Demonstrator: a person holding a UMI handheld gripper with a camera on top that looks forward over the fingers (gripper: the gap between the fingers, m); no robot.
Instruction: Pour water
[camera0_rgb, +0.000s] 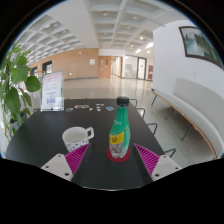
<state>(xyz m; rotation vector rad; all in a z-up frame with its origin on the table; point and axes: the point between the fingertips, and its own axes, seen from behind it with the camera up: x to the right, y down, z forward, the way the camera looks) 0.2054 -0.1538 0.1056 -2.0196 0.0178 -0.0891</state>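
A green plastic bottle (119, 130) with a red cap and a yellow label stands upright on the dark table (100, 165), on a small red coaster. It stands between my fingers, just ahead of the tips, with a gap at each side. A white cup (76, 136) with a handle stands to the left of the bottle, just beyond my left finger. My gripper (112, 158) is open, its magenta pads (76, 157) spread wide on either side of the bottle.
A sign stand (52, 91) and small items sit at the table's far end. A leafy plant (14, 85) is at the left. Chairs (137, 112) stand along the table's right side. A white bench runs along the right wall.
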